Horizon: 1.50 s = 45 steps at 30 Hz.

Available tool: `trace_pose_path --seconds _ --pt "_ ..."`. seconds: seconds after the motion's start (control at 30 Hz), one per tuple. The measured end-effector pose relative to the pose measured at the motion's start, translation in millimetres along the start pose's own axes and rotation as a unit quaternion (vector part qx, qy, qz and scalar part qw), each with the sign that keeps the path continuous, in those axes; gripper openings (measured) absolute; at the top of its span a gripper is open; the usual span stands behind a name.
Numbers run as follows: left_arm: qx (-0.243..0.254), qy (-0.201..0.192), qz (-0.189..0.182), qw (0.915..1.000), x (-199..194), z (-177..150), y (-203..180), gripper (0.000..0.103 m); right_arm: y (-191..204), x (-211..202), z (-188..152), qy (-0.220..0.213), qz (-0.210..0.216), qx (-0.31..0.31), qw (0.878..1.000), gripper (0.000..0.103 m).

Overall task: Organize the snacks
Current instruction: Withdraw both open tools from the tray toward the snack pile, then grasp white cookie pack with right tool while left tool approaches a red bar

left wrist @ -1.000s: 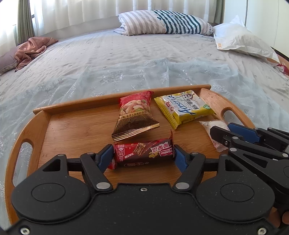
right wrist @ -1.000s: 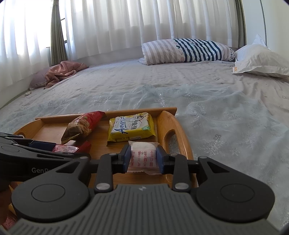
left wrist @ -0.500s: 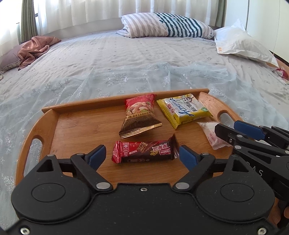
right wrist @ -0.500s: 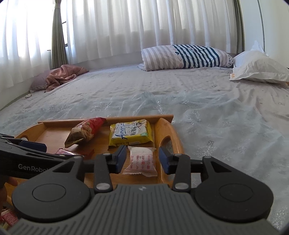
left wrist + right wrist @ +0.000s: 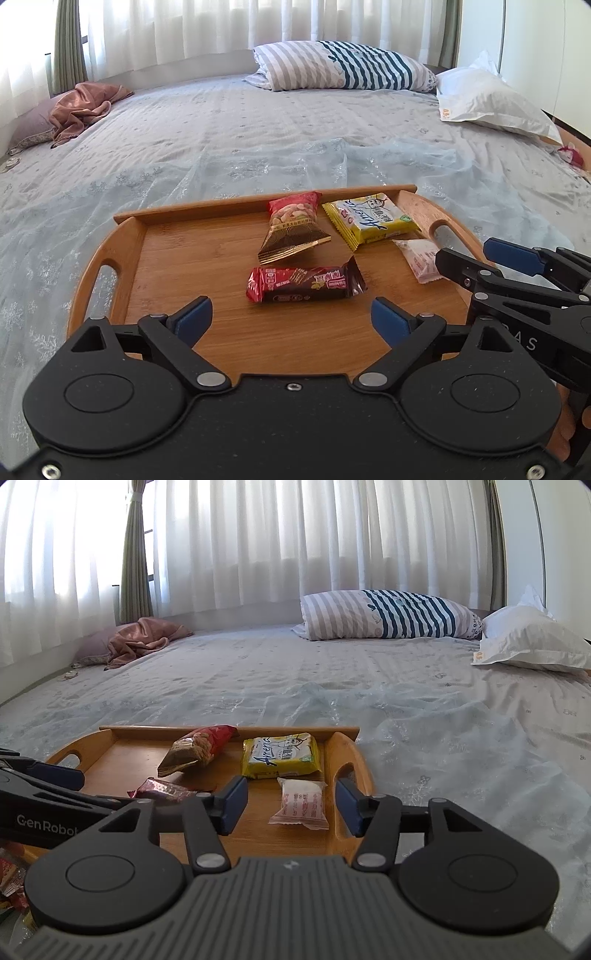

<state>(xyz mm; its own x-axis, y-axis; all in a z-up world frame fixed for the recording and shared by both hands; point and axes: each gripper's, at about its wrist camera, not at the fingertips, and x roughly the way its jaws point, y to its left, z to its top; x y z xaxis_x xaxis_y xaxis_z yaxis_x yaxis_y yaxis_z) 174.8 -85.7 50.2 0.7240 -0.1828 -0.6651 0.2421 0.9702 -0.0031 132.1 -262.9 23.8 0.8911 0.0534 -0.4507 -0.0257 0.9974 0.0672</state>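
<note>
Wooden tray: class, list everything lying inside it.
The wooden tray holds four snacks: peanut packet, yellow biscuit pack, red chocolate bar, white packet. Anything beneath them is hidden.

Left tongs [image 5: 291,317] black with blue pads, silver rivets, right tongs [image 5: 288,803] ribbed grey, white GenRobot lettering

Both wrist views low, near, share tray [image 5: 122,236].

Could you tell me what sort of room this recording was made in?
Most likely a bedroom. A wide bed with a pale patterned cover fills the view, a striped pillow and a white pillow lie at its far end, and sheer curtains hang behind it.
</note>
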Motion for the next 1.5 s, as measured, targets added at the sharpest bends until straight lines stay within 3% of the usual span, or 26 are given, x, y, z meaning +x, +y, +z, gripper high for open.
trace_pose_path --seconds 0.87,1.33,1.5 --pt "-0.035 -0.043 0.008 0.9984 -82 -73 22 0.097 23 -58 -45 -0.015 -0.004 -0.031 0.999 0.091" --pt "-0.04 -0.043 0.024 0.998 -85 -99 22 0.097 19 -77 -72 -0.018 -0.023 -0.007 1.0 0.102" --pt "-0.045 -0.031 0.004 0.9985 -83 -102 21 0.088 16 -78 -78 -0.02 -0.031 0.004 0.999 0.103"
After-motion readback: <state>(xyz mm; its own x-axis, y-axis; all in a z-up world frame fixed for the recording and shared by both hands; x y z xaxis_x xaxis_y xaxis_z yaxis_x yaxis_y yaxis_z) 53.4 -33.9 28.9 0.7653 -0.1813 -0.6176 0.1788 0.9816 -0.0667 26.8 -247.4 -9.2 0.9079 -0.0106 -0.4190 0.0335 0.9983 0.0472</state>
